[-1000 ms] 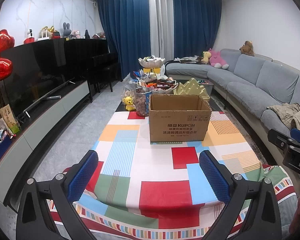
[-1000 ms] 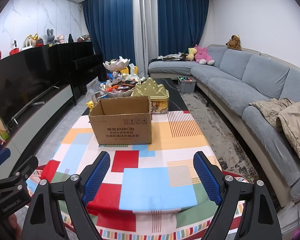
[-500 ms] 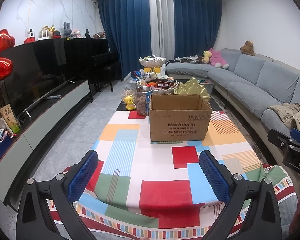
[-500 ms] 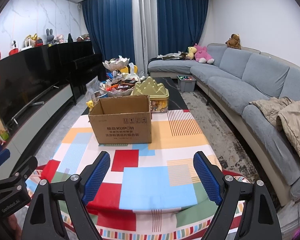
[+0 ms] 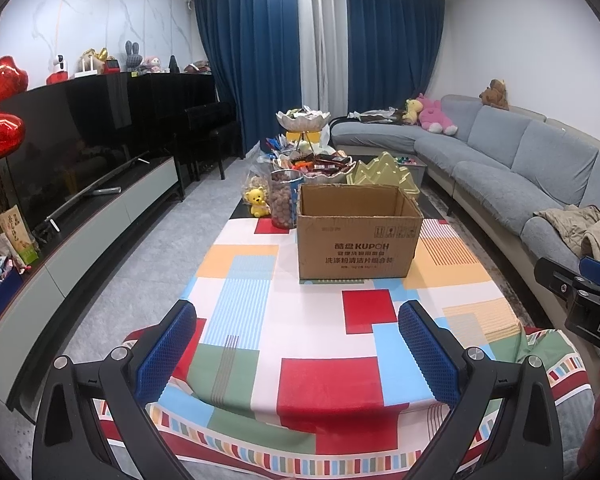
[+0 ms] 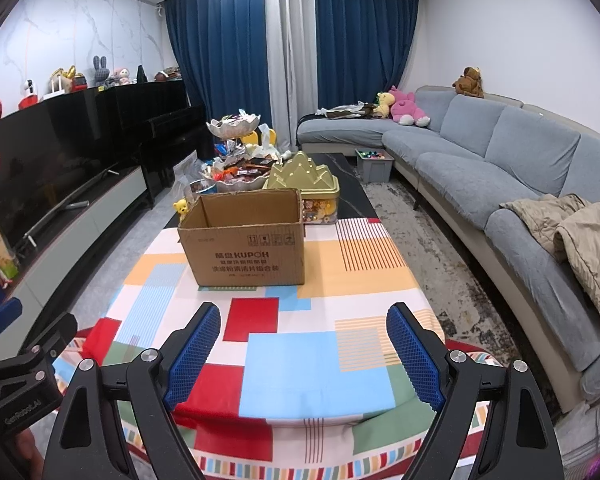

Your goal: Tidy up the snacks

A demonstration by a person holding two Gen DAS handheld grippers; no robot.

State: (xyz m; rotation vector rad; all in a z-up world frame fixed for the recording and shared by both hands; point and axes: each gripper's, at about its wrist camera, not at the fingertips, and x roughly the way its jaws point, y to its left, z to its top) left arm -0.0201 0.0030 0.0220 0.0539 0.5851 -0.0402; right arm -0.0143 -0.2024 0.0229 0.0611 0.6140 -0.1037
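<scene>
An open brown cardboard box (image 5: 358, 232) printed with "KUPOH" stands on the bench, on its patchwork tablecloth of red, blue, green and orange blocks (image 5: 320, 344), and its inside is hidden from both wrist views by the near wall. Behind it the snacks (image 5: 320, 164) lie heaped in pale scalloped bowls, too small and crowded to tell apart. With them are a clear jar of brown pieces (image 5: 283, 199), a small yellow bear toy (image 5: 257, 201), and a gold mountain-shaped tin (image 6: 304, 178) partly cut off by the box. The left gripper (image 5: 298, 354) hovers over the near end of the cloth with its blue-padded fingers (image 5: 167, 354) spread wide and holding nothing. The right gripper (image 6: 303, 354) does likewise, well apart from the box. A grey sofa (image 6: 500, 160) curves along the right.
</scene>
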